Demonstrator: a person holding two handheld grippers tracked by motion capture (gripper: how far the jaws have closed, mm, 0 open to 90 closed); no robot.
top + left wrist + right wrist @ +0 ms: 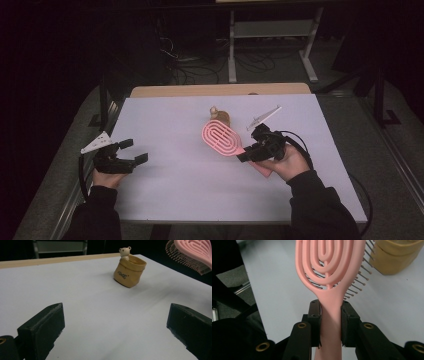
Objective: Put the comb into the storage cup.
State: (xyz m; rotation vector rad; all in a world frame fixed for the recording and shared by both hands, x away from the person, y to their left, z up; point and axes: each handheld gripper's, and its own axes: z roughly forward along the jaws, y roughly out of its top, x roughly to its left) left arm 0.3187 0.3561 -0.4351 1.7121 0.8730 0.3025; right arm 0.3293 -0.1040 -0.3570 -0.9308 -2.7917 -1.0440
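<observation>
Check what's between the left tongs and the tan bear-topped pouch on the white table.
Nothing: bare white table runs from the open left tongs to the tan bear-topped pouch, per the left gripper view.

Pink hairbrush [221, 137] clamped by its handle in the right gripper [243, 154], brush head just before a small tan pouch [220, 116], left gripper [133, 150] spread wide over the white table [180, 185]
</observation>
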